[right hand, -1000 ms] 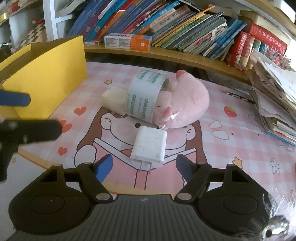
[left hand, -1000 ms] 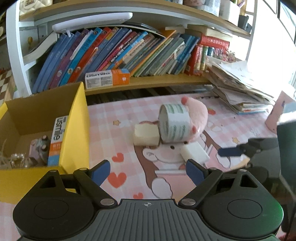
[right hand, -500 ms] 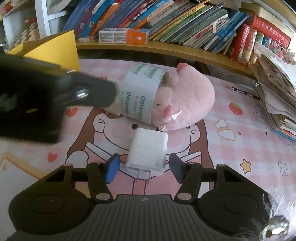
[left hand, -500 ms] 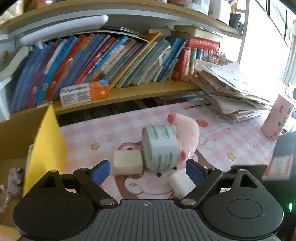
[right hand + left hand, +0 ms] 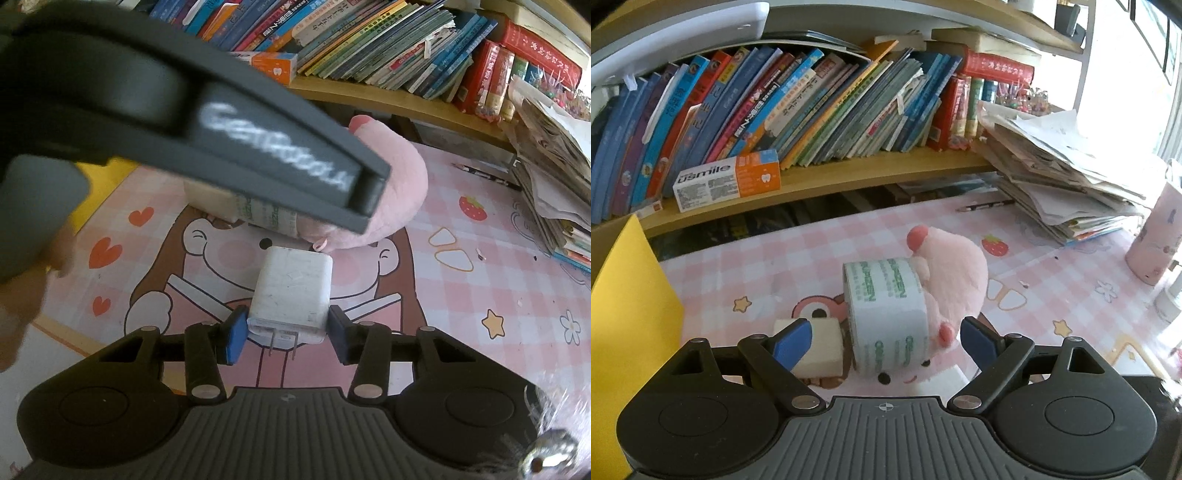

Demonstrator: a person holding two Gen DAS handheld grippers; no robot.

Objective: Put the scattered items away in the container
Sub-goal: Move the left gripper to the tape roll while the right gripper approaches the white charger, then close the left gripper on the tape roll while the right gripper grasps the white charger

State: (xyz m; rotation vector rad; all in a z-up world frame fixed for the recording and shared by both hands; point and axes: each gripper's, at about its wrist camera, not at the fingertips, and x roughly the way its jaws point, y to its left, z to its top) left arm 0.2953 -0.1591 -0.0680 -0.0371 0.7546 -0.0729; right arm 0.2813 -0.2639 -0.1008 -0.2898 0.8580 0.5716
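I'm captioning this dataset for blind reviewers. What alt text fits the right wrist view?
The right gripper closes its blue fingers around a white charger plug lying on a pink cartoon desk mat. The blurred left gripper crosses above, partly hiding a pink plush toy and tape roll.

- I take the tape roll (image 5: pixel 886 314) as my landmark: the plush pig (image 5: pixel 945 273) lies against its right side.
- Left of the roll, touching it, sits the foam block (image 5: pixel 820 347).
- Nearer me than the roll lies the charger (image 5: pixel 291 291).
- Far left of the roll stands the box (image 5: pixel 631 314).
- Behind the roll runs the shelf (image 5: pixel 849 177) with books (image 5: pixel 812 107).
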